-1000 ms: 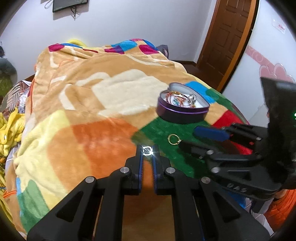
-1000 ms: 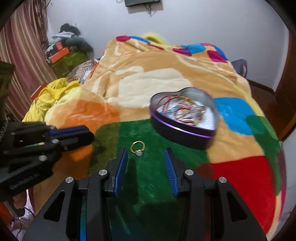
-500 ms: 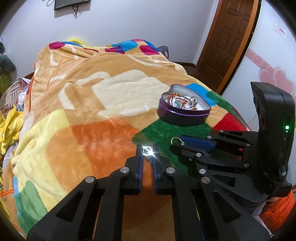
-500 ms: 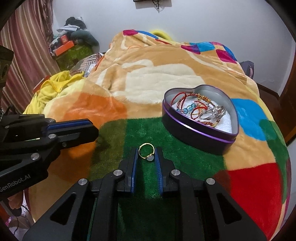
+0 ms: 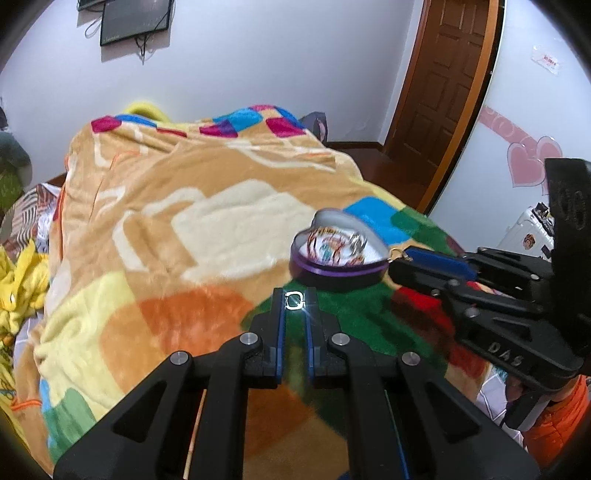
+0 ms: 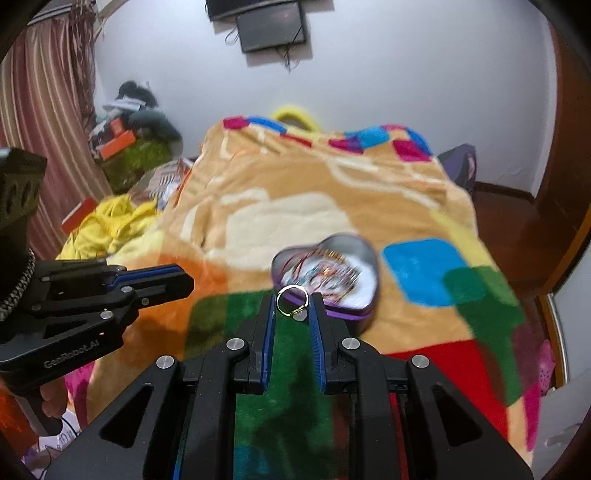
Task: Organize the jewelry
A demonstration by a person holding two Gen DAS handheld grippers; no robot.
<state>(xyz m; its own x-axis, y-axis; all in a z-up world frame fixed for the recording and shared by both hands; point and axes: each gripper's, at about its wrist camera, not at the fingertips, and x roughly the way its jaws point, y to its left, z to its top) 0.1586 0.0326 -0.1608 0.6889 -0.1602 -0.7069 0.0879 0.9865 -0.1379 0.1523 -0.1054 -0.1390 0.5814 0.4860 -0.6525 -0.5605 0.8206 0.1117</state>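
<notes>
- Right gripper (image 6: 293, 306): both blue-lined fingers are closed onto a gold ring (image 6: 292, 301), pinched at the tips. The ring stands roughly upright between the pads, with a small pale stone at its lower right.
- Seen from the left wrist camera, the same gold ring (image 5: 396, 254) pokes out past the tip of the right gripper (image 5: 400, 258), just beside the near-right rim of the heart-shaped tin (image 5: 334, 275). Whether ring and rim touch cannot be told.
- Left gripper (image 5: 294, 301): fingers drawn close together, pinching a small silver ring (image 5: 294, 299) at the very tips. The ring glints brightly; its outline reads as squarish.
- In the right wrist view the left gripper (image 6: 184, 282) comes in from the left side, held above the orange patch of the blanket (image 6: 288, 206); the silver ring cannot be made out there.
- Heart-shaped tin (image 6: 367, 258): open, purple wall, silver inside, sitting on the blanket where the green and tan patches meet. It holds a tangle of red-and-gold bangles and silvery pieces; details are motion-blurred in both views.
- The right gripper's ring lies in line with the near edge of the tin, just in front of its purple wall; height above the blanket cannot be judged.
- The two grippers are apart, left one to the left of the tin, right one at its near-right side.
- Surroundings: multicoloured patchwork blanket over a bed, yellow cloth (image 6: 110, 225) heaped at its left side, brown door (image 5: 443, 88) at the right wall, dark screen (image 6: 273, 27) mounted on the far wall.
</notes>
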